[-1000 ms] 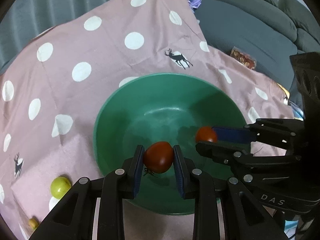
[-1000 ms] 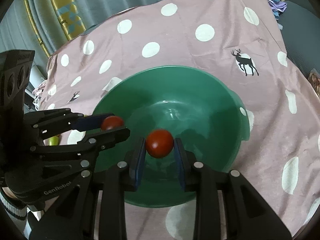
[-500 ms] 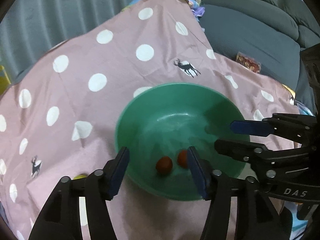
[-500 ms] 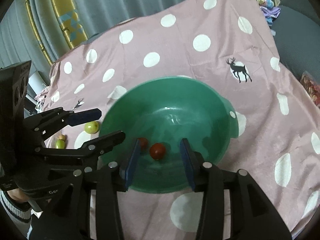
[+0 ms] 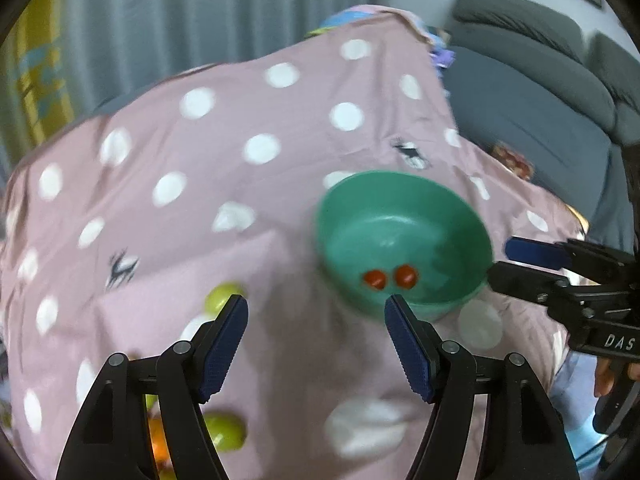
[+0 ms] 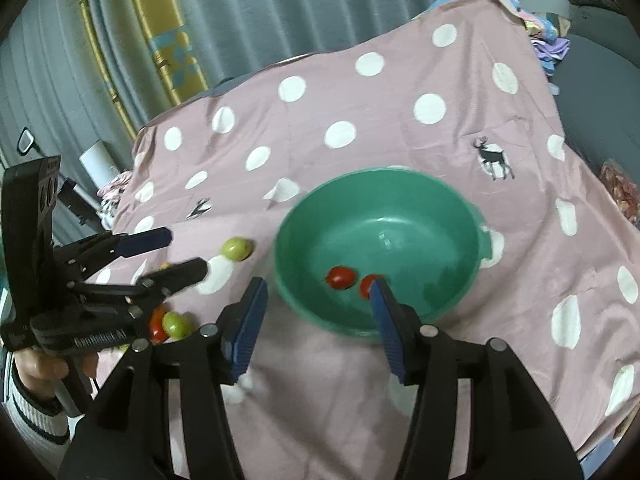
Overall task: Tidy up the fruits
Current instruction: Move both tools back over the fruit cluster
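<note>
Both tools are spread wide and carrying nothing: the left tool (image 5: 316, 320) above the spotted cloth (image 5: 240, 120), the right tool (image 6: 318, 300) near the green bowl (image 6: 460, 208). Two red tomatoes (image 6: 341, 277) lie side by side inside it. Green fruit (image 6: 237, 249) sits on the cloth left of the bowl.

Both grippers, left gripper (image 5: 316, 344) & right gripper (image 6: 318, 326), are built of black plastic w/ silver screws & blue ribbed pads (image 5: 408, 350), white "DAS" lettering is seen on the right one, and a striped white cuff (image 6: 30, 412) w/ bare skin is shown.
</note>
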{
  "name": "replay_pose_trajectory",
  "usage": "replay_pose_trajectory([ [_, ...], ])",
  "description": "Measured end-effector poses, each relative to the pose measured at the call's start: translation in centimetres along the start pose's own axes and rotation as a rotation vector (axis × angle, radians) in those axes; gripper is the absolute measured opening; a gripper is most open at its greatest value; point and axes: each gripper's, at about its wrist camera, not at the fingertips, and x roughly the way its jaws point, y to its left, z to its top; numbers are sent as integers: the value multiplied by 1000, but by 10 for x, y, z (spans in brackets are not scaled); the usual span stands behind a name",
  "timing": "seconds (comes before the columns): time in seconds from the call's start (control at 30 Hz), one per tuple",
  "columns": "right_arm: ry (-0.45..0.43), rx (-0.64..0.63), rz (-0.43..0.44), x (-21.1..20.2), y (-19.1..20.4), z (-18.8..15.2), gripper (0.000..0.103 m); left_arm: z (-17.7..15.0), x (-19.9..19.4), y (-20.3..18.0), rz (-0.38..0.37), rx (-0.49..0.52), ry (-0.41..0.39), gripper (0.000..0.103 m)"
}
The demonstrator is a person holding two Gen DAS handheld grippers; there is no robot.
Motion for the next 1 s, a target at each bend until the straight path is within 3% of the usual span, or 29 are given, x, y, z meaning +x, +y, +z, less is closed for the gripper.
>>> replay_pose_trajectory([
  [0.27, 79, -58, 82, 14, 39, -23, 54, -67, -47, 95, 123, -232, 49, 71],
  [0.43, 129, -94, 126, 27, 61, -34, 55, -115, -65, 130, 176, -338, 101, 71],
  [0.67, 221, -123, 221, 50, 92, -52, 55, -163, -65, 142, 129, -428, 162, 71],
  [1.0, 363, -166, 333, 96, 143, -79, 55, -172, -56, 138, 67, -410, 184, 71],
])
